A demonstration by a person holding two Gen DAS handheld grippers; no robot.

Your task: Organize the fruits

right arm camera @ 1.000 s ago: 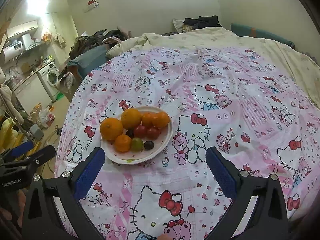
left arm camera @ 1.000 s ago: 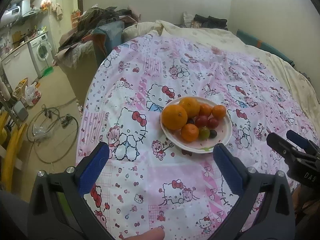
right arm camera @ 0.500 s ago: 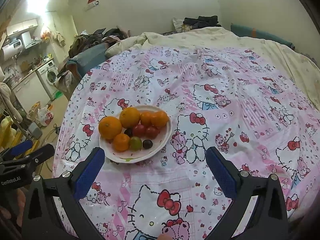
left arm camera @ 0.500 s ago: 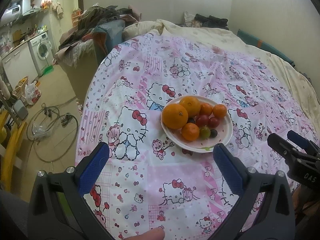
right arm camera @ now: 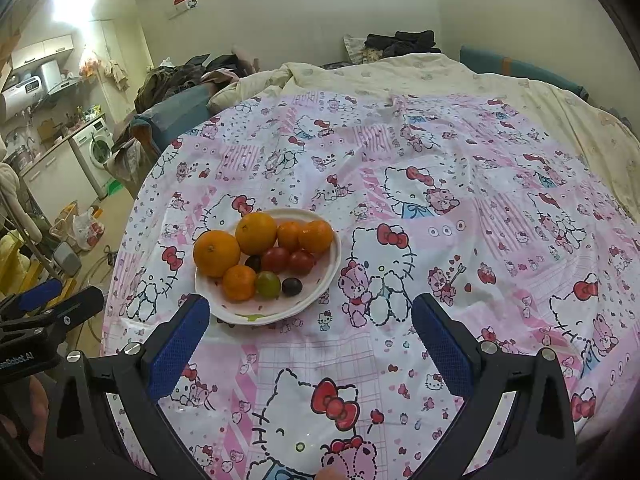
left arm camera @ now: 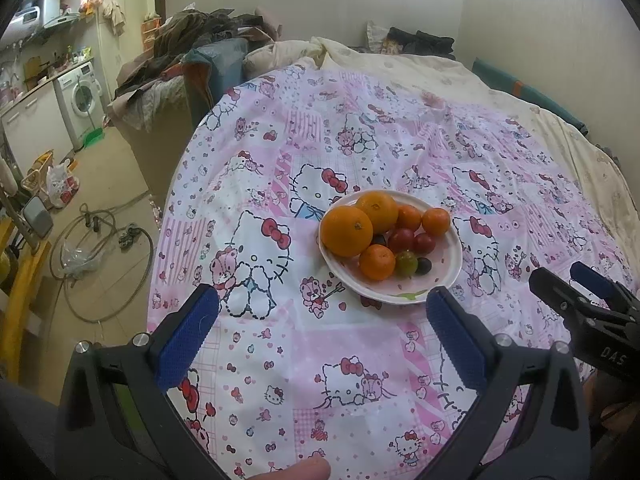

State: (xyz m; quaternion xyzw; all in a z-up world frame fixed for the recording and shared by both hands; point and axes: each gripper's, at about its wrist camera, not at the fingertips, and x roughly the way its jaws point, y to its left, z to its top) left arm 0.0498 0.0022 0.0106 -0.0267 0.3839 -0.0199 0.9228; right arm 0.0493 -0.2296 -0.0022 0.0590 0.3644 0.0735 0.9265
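Observation:
A white plate (left arm camera: 404, 296) (right arm camera: 280, 308) sits on a pink cartoon-print cloth and holds a pile of fruit: two large oranges (left arm camera: 346, 231) (right arm camera: 216, 253), smaller mandarins (left arm camera: 376, 262) (right arm camera: 316, 235), red tomatoes (left arm camera: 401, 239) (right arm camera: 276, 259), a green grape (left arm camera: 406, 263) (right arm camera: 268, 284) and a dark grape (left arm camera: 423, 266) (right arm camera: 291, 286). My left gripper (left arm camera: 322, 312) hovers open just short of the plate's near rim. My right gripper (right arm camera: 310, 316) is open too, its left finger beside the plate's near edge. Neither holds anything.
The cloth (left arm camera: 280, 344) (right arm camera: 480, 208) covers a bed with a cream quilt (right arm camera: 420, 76) behind. At left lie a floor with hoses (left arm camera: 100, 240), a washing machine (left arm camera: 82, 100) and piled clothes (left arm camera: 192, 36). The other gripper shows at the edge of each view: (left arm camera: 592, 312), (right arm camera: 44, 320).
Both views have shifted only slightly; the plate sits a little lower and closer in the right wrist view. Both grippers stay open and nothing has been picked up.

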